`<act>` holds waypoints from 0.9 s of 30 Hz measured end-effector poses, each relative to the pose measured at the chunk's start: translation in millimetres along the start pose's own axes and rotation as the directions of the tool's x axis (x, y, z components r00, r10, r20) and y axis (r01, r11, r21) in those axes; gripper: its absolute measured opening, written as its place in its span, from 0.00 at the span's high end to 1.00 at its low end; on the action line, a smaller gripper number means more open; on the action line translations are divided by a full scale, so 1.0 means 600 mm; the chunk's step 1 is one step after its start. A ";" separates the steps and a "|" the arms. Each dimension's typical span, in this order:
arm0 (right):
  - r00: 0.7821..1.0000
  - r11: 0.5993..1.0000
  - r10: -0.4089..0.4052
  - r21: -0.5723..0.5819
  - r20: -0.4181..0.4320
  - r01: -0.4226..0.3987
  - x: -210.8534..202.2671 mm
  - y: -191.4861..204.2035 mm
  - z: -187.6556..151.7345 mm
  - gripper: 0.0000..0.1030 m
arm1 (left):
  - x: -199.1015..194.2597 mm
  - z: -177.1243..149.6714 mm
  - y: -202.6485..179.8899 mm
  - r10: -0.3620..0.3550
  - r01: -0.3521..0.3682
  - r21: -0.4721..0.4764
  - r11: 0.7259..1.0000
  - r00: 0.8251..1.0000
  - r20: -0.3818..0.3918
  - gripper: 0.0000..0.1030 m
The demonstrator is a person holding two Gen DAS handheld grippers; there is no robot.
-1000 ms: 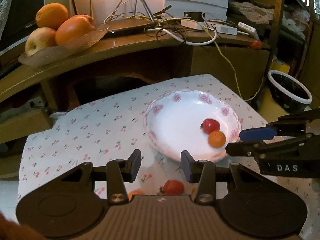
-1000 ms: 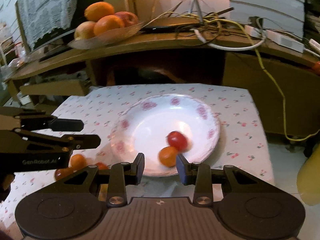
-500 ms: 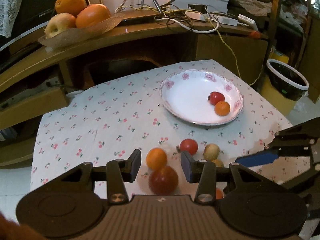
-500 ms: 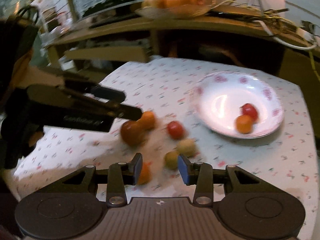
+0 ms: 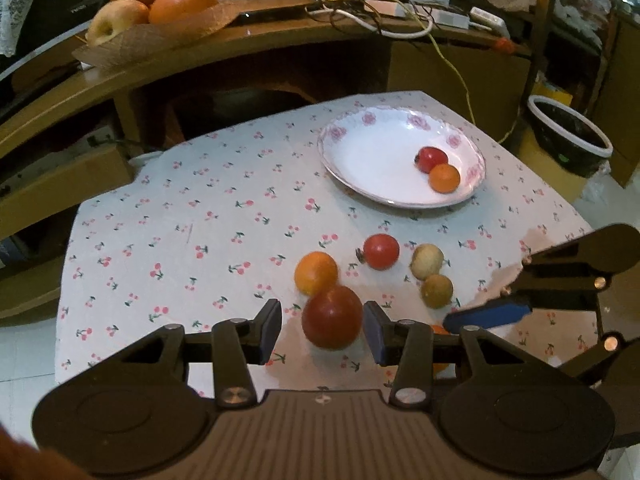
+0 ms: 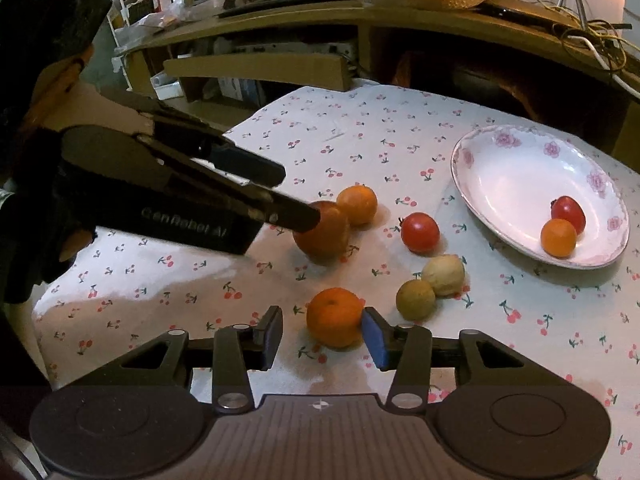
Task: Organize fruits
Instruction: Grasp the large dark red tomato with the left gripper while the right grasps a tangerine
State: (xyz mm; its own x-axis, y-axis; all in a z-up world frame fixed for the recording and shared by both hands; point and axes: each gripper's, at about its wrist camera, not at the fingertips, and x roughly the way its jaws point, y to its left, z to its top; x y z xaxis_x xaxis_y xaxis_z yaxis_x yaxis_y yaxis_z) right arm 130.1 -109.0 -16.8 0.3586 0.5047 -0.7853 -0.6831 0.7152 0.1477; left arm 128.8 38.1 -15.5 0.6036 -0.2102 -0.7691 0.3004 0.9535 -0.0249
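A floral white plate (image 5: 372,184) (image 6: 500,160) holds a small tomato (image 5: 431,159) (image 6: 568,213) and a small orange (image 5: 444,178) (image 6: 558,237). Loose on the cherry-print cloth lie a big red tomato (image 5: 332,317) (image 6: 322,229), an orange (image 5: 316,273) (image 6: 357,204), a small tomato (image 5: 381,251) (image 6: 420,232), two tan fruits (image 5: 427,261) (image 5: 437,290) and a mandarin (image 6: 335,317). My left gripper (image 5: 322,327) is open around the big tomato. My right gripper (image 6: 322,330) is open around the mandarin, its right pad touching it.
A wooden desk (image 5: 280,36) stands behind the table with a fruit dish (image 5: 152,36) and tangled cables (image 5: 360,12). A dark bucket (image 5: 570,136) sits on the floor to the right. The table edges drop off at left and near side.
Both grippers pulled back from the plate toward the loose fruits. The left now frames the big tomato, the right the mandarin. The orange and tomato stayed in the plate.
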 end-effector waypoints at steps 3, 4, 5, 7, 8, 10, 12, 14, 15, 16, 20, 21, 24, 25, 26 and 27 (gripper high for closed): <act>1.000 1.000 -0.017 -0.014 0.003 0.017 0.002 0.002 0.000 0.55 | 0.009 -0.001 -0.004 -0.006 0.006 0.005 1.000 1.000 -0.014 0.52; 1.000 0.999 -0.028 -0.020 0.002 0.028 0.003 0.003 -0.001 0.55 | 0.013 -0.001 -0.006 -0.008 0.008 0.009 1.000 1.000 -0.018 0.52; 0.999 0.999 -0.038 -0.021 -0.002 0.038 0.005 0.003 -0.001 0.55 | 0.015 -0.001 -0.008 -0.009 0.009 0.014 1.000 1.000 -0.020 0.52; 0.999 0.999 -0.049 -0.010 -0.008 0.049 0.009 -0.001 -0.001 0.55 | 0.021 -0.001 -0.014 -0.007 0.008 0.031 0.999 1.000 -0.024 0.52; 0.999 0.999 -0.051 -0.003 -0.009 0.050 0.011 -0.004 0.000 0.56 | 0.025 -0.001 -0.017 -0.006 0.007 0.038 0.999 1.000 -0.027 0.52; 0.999 0.999 -0.052 0.006 -0.011 0.052 0.013 -0.007 -0.001 0.56 | 0.033 -0.001 -0.018 -0.006 0.007 0.041 0.999 0.999 -0.035 0.51; 0.999 0.999 -0.046 0.015 -0.020 0.046 0.016 -0.009 -0.001 0.60 | 0.040 -0.001 -0.019 0.001 0.000 0.041 0.999 0.999 -0.041 0.48; 0.999 0.999 -0.043 0.017 -0.029 0.043 0.020 -0.008 -0.002 0.61 | 0.045 -0.002 -0.017 0.001 0.001 0.031 1.000 0.999 -0.047 0.48; 0.999 0.999 -0.040 0.017 -0.031 0.041 0.021 -0.008 -0.003 0.64 | 0.049 -0.002 -0.015 0.003 -0.002 0.026 1.000 0.999 -0.048 0.48; 0.999 0.999 -0.036 0.018 -0.030 0.037 0.022 -0.007 -0.003 0.65 | 0.051 -0.002 -0.014 0.005 -0.004 0.024 1.000 0.999 -0.048 0.48; 0.999 0.999 -0.037 0.024 -0.030 0.038 0.023 -0.008 0.000 0.66 | 0.060 -0.002 -0.011 0.009 -0.008 0.008 1.000 0.999 -0.048 0.50; 0.999 0.999 -0.036 0.027 -0.030 0.037 0.023 -0.008 0.000 0.66 | 0.061 -0.002 -0.009 0.008 -0.008 0.000 1.000 0.999 -0.047 0.51; 0.999 0.999 -0.038 0.032 -0.034 0.039 0.019 -0.009 -0.003 0.67 | 0.065 0.001 -0.009 0.003 -0.004 -0.018 1.000 0.999 -0.050 0.56; 0.999 0.998 -0.042 0.036 -0.036 0.043 0.017 -0.011 -0.003 0.67 | 0.065 0.002 -0.011 0.006 -0.007 -0.018 1.000 0.999 -0.050 0.56; 0.998 0.998 -0.045 0.042 -0.036 0.047 0.014 -0.013 -0.005 0.67 | 0.065 0.002 -0.014 0.008 -0.009 -0.015 1.000 0.999 -0.050 0.56; 0.998 0.998 -0.048 0.048 -0.036 0.050 0.010 -0.017 -0.006 0.67 | 0.064 0.001 -0.016 0.004 -0.005 -0.015 1.000 0.999 -0.050 0.56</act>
State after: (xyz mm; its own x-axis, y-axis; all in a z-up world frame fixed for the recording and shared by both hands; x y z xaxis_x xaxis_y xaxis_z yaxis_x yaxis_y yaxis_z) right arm 136.8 -114.8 -25.4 0.3677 0.4521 -0.8127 -0.6335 0.7615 0.1370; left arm 149.7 20.8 -44.4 0.5672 -0.1956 -0.8000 0.2866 0.9575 -0.0309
